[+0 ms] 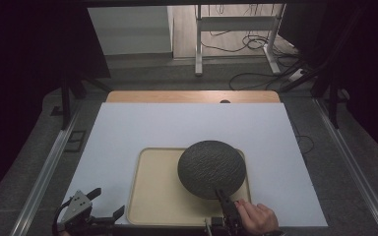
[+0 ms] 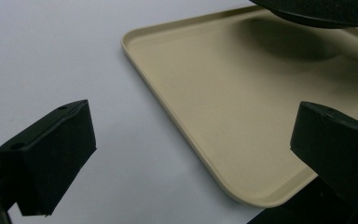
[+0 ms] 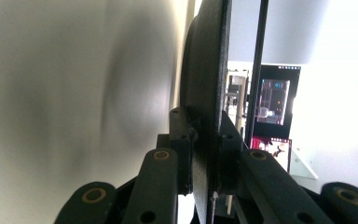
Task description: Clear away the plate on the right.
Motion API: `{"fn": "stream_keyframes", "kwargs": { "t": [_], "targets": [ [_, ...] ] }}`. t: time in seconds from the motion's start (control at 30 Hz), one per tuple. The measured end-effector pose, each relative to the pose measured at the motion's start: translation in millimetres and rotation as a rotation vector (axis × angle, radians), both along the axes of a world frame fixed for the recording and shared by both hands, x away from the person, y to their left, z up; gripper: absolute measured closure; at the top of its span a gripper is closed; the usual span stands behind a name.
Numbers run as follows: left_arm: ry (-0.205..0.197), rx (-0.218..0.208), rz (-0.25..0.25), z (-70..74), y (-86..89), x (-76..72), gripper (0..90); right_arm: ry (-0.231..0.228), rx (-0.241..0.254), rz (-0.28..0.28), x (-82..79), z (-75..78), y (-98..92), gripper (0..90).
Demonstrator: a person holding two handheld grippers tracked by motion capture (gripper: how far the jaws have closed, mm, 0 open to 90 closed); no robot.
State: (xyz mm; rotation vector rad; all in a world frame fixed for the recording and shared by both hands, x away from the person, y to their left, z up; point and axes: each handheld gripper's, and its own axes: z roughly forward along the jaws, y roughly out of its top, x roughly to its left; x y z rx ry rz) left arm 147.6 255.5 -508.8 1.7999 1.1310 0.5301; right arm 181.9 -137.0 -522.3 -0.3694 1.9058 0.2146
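Plate [image 1: 211, 168], dark and round, held by its near rim over the beige tray [image 1: 150, 196].

Right gripper [image 1: 225, 199] has its jaws clamped narrow on the plate's thin edge [image 3: 212, 93], carrying it just above the tray's right half; whether the far rim touches the tray is hard to tell. It looks stiff, fairly heavy and breakable, with a textured top that should resist slipping, so the rim is the place to pinch. Left gripper [image 2: 186, 154] waits with jaws wide and empty beside the tray's near left corner.
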Motion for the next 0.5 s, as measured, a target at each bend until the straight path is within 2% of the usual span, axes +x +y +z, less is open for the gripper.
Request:
{"fn": "stream_keyframes", "kwargs": {
  "t": [0.13,0.27,0.5],
  "targets": [
    [0.0,0.0,-0.002,0.0,0.0,0.1,0.0,0.013,0.003,0.005,-4.7,-2.2,4.1,81.7],
    [0.001,0.001,-0.002,0.0,-0.2,0.2,0.0,0.025,-0.002,0.044,-8.2,-7.2,11.4,81.7],
    [0.0,0.003,-0.003,0.1,0.0,0.2,0.0,0.049,-0.01,0.059,-9.4,-13.5,19.0,81.7]
  ]
}}
